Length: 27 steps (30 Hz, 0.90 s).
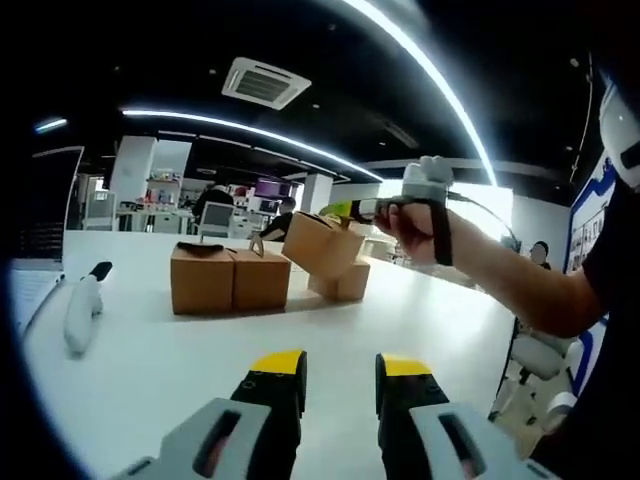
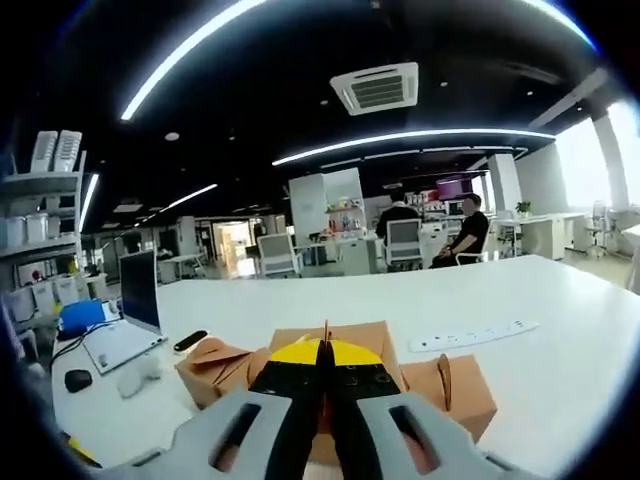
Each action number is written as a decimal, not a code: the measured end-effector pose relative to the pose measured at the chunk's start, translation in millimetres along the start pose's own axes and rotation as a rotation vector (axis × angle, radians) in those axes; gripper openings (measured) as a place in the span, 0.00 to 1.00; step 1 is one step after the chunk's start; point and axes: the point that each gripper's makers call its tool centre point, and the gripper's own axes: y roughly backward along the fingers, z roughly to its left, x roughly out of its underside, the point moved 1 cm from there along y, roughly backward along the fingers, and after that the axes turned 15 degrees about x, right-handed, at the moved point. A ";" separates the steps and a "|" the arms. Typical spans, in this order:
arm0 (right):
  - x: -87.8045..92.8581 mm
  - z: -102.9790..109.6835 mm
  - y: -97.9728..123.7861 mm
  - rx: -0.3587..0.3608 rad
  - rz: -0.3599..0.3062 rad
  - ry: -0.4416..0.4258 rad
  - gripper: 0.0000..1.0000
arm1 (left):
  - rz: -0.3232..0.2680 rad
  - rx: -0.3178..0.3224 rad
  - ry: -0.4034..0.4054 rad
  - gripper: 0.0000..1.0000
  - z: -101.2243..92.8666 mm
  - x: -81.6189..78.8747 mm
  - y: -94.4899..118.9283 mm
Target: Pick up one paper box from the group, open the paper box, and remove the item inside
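Observation:
Brown paper boxes stand grouped on the white table [image 1: 400, 320]: two side by side [image 1: 230, 280] and another behind [image 1: 345, 283]. One paper box [image 1: 322, 243] hangs tilted above them, held at its top by my right gripper [image 1: 340, 211], which a person's hand carries in from the right. In the right gripper view this box [image 2: 375, 345] sits right against the jaws, and my right gripper [image 2: 325, 352] is shut on its top tab, with further boxes to the left [image 2: 212, 368] and right [image 2: 465, 392]. My left gripper [image 1: 342, 372] stays low over the table, open and holding nothing.
A white handle-shaped object [image 1: 82, 308] lies at the table's left. A laptop [image 2: 125, 322], a black mouse [image 2: 77, 380] and a small dark device [image 2: 189, 341] are at the far left, a white power strip [image 2: 475, 338] at the right. People sit at desks behind.

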 end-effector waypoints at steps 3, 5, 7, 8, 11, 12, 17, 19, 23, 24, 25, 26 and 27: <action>-2.7 4.6 5.4 -0.020 -0.014 0.007 0.02 | 0.003 0.001 -0.008 0.29 -1.1 -1.1 -0.7; -3.1 4.0 3.3 -0.028 -0.021 0.011 0.02 | 0.004 0.000 -0.010 0.29 -0.9 -1.3 -0.8; -3.3 5.8 5.2 -0.045 -0.022 -0.002 0.02 | 0.004 -0.001 -0.009 0.29 -0.6 -1.0 -1.0; -2.8 6.6 6.6 -0.051 -0.021 -0.005 0.02 | 0.006 -0.003 -0.009 0.29 -0.4 -0.8 -1.1; -1.5 8.8 12.2 -0.068 -0.024 0.005 0.02 | 0.006 -0.002 -0.010 0.29 -0.5 -0.5 -1.2; -1.3 8.5 13.4 -0.070 -0.027 0.009 0.02 | 0.006 -0.002 -0.009 0.29 -0.6 -0.3 -1.3; -0.1 5.8 19.4 -0.082 -0.033 0.009 0.02 | 0.015 0.008 -0.007 0.29 -2.0 2.1 -4.2; 0.3 5.9 23.4 -0.090 -0.035 0.020 0.02 | 0.012 0.009 -0.010 0.29 -1.2 1.6 -4.1; 0.1 2.3 29.9 -0.099 -0.035 0.018 0.02 | 0.008 0.002 -0.011 0.29 1.7 1.0 -2.5; 0.4 1.9 31.1 -0.101 -0.034 0.016 0.02 | 0.009 0.001 -0.011 0.29 2.4 1.4 -2.0; 0.6 2.6 32.5 -0.106 -0.034 0.015 0.02 | 0.011 0.001 -0.010 0.29 2.6 1.9 -1.7; 0.8 3.0 33.4 -0.108 -0.034 0.016 0.02 | 0.012 0.001 -0.011 0.29 2.7 2.2 -1.6; 1.1 4.0 35.0 -0.111 -0.036 0.023 0.02 | 0.010 -0.005 -0.011 0.29 3.3 2.3 -1.3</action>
